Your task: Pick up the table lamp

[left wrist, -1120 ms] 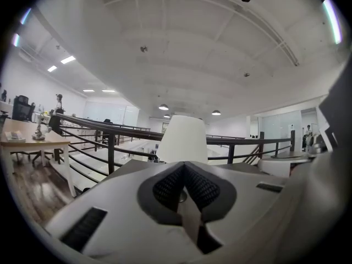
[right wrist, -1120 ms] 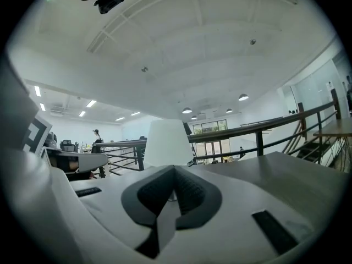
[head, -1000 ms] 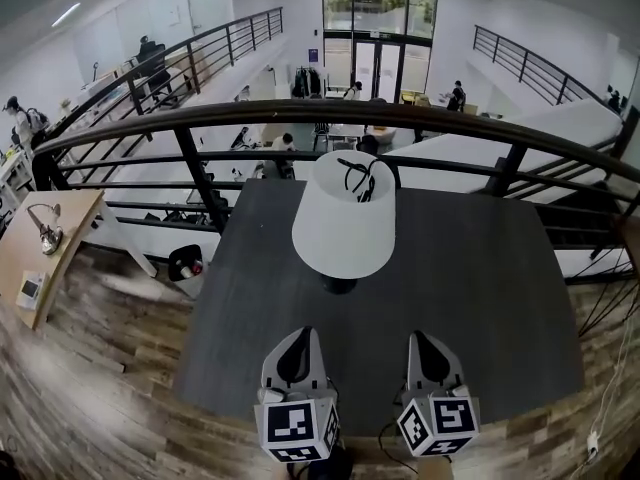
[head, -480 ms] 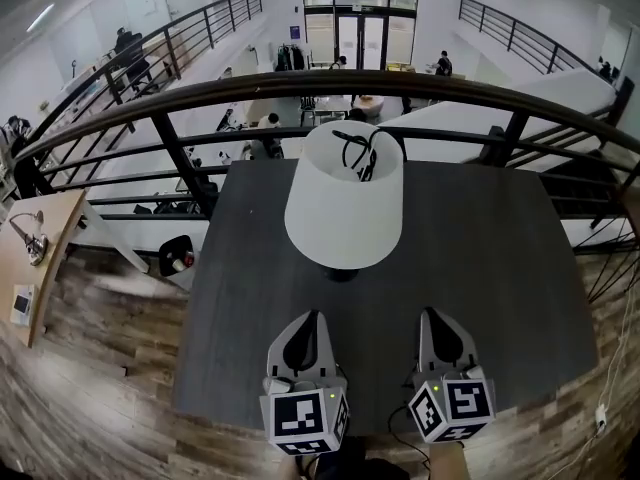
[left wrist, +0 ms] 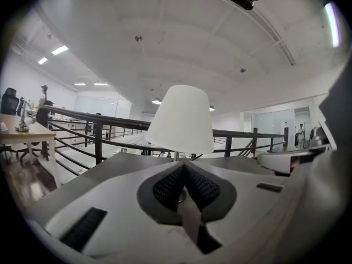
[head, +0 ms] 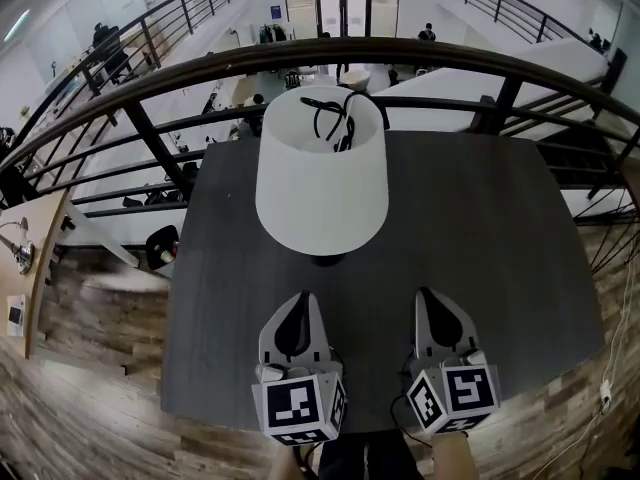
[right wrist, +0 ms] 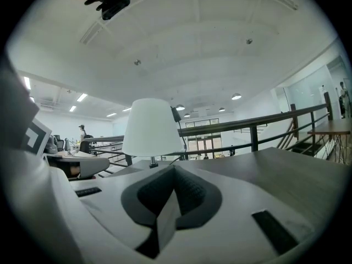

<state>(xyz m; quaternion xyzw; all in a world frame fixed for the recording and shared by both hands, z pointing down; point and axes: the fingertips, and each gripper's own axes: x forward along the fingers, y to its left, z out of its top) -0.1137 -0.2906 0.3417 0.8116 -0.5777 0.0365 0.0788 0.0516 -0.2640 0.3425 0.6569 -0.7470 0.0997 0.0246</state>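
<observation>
One white table lamp (head: pixel 322 173) with a tapered shade stands upright on the dark grey square tabletop (head: pixel 490 258), toward the far edge and a little left of the middle in the head view. A small dark round base (head: pixel 328 260) shows under the near rim of the shade, and loops of black cord (head: pixel 335 118) show through its open top.

Two hand-held tools lie side by side over the near part of the tabletop. Both point at the lamp and neither touches it.
- **Left tool** (head: pixel 298 298): its jaws are clenched together with nothing between them. In the left gripper view the lamp (left wrist: pixel 181 120) stands straight ahead beyond the jaw tips.
- **Right tool** (head: pixel 428 296): its jaws are also clenched and empty. In the right gripper view the lamp (right wrist: pixel 152 126) stands ahead and slightly to the left.

A curved dark metal railing (head: pixel 420 58) runs behind the tabletop, with a lower level visible past it. A wood plank floor (head: pixel 90 368) lies to the left.
</observation>
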